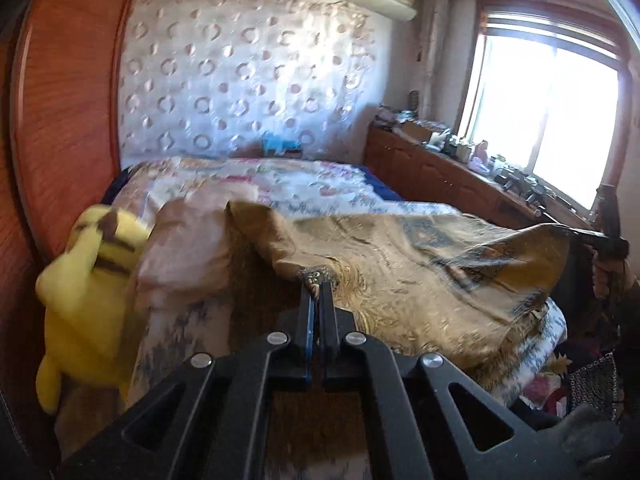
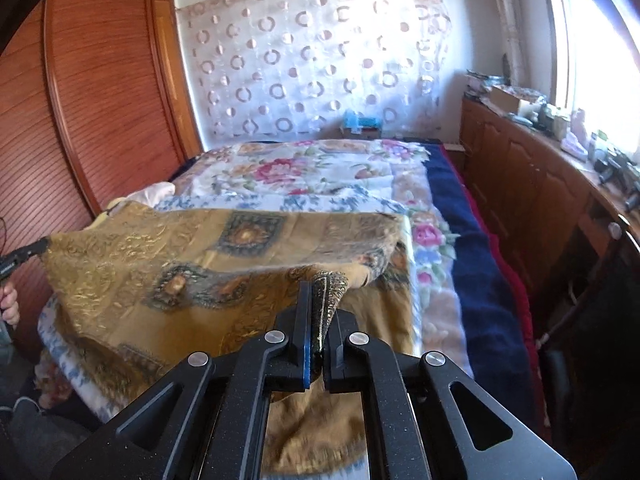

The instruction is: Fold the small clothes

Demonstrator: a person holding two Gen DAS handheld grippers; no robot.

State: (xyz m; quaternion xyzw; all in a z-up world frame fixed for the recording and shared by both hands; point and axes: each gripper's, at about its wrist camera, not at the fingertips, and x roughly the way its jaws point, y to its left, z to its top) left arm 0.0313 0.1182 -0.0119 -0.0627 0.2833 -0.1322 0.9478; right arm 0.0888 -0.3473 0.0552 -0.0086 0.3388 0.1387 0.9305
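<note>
Cloth first: a golden-brown patterned garment (image 2: 224,264) with dark medallion motifs is spread over the near end of the bed (image 2: 460,280), part of it lifted off the bedding and stretched between the two hand-held tools. Left gripper (image 1: 320,282) has its jaws closed on a bunched corner of the fabric, the pinched bit showing right at the fingertips. Right gripper (image 2: 322,292) is likewise clamped — a dark, gold-edged fold of the same garment runs down between its two fingers and out at the base. From the right wrist view the left tool appears at the far left edge, its tip gripping the garment's corner, with part of the person's hand (image 2: 10,304) below it. From the left wrist view the right tool shows at the far right, at the raised corner of the cloth; the edge between the corners sags. Beneath the garment lies a floral quilt (image 2: 304,172), and a dark blue blanket (image 2: 464,248) runs along the bed's window side. A yellow plush toy (image 1: 84,292) sits at the bed's left side, against the wooden wardrobe (image 1: 68,120) — blurred in that view. A low wooden cabinet (image 2: 520,184) crowded with small items stands under the bright window (image 1: 544,120). A sheer curtain with ring patterns (image 2: 312,64) covers the far wall.
</note>
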